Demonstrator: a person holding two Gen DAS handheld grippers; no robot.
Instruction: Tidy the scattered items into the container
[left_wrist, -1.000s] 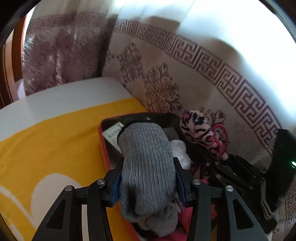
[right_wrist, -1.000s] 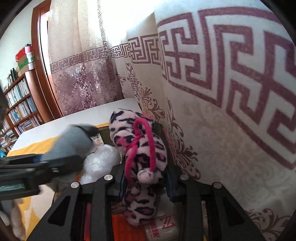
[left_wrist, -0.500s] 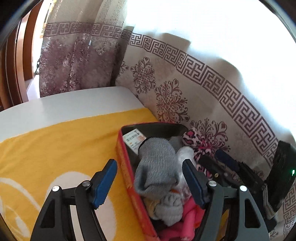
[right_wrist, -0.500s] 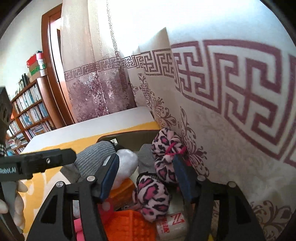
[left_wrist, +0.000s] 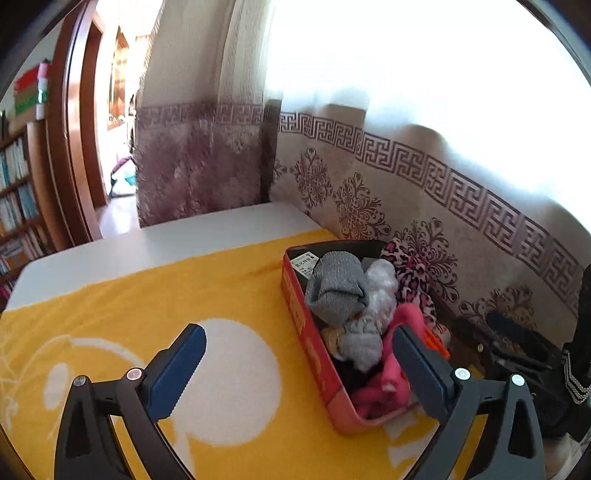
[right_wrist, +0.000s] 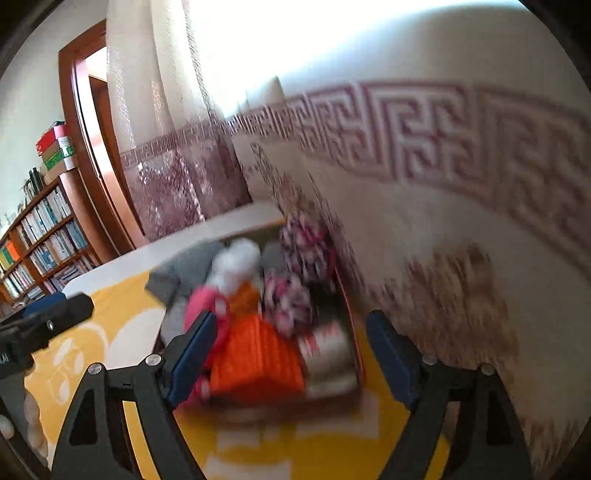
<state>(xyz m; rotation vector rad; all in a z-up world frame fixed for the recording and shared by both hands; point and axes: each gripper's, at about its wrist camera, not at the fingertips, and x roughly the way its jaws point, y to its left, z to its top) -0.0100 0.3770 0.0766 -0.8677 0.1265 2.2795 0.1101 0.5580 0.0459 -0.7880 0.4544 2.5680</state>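
Observation:
A red box (left_wrist: 314, 354) sits on the yellow blanket against the curtain, heaped with soft things. A grey sock (left_wrist: 336, 291) lies on top at its far end, beside a white fluffy piece (left_wrist: 380, 280) and a pink leopard-print item (left_wrist: 410, 266). My left gripper (left_wrist: 299, 339) hangs back from the box over the blanket, its jaws opening wide with nothing held. The right wrist view is blurred. There my right gripper (right_wrist: 291, 321) is also opening, empty, in front of the box (right_wrist: 354, 332), where an orange knitted piece (right_wrist: 255, 354) and the leopard item (right_wrist: 303, 251) lie.
The yellow blanket (left_wrist: 147, 295) with white shapes covers a white surface (left_wrist: 184, 236). A patterned curtain (left_wrist: 443, 192) hangs right behind the box. A bookshelf (right_wrist: 40, 236) and a wooden door frame (right_wrist: 85, 147) stand at the left. A gloved hand (right_wrist: 33, 417) shows low left.
The left gripper let go of the grey sock and the right let go of the leopard item; both now lie in the box. Both grippers drew back and their jaws spread.

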